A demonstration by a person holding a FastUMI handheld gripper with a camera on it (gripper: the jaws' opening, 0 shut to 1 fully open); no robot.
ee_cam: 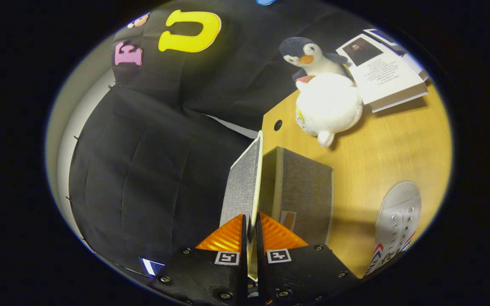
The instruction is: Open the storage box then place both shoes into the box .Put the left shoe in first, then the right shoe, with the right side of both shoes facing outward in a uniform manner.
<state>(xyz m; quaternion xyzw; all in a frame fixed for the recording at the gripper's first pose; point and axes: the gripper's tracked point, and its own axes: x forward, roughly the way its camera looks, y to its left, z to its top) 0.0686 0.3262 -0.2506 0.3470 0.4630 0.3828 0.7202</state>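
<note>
My gripper (250,225) is shut on the lid (243,182) of the grey fabric storage box (302,191), its orange fingers (228,236) pressing the lid's thin edge from both sides. The lid stands lifted on edge, grey outside, pale inside, beside the box body. The box rests on the wooden table (389,144), and its inside is hidden from me. A white canvas shoe (398,221) with metal eyelets and red and blue stripes lies on the table to the right of the box.
A plush penguin (323,93) sits on the table beyond the box. A book (383,72) lies behind it near the table's far edge. The booth's black cloth wall (151,170) hangs left of the table, whose edge runs just beside the lid.
</note>
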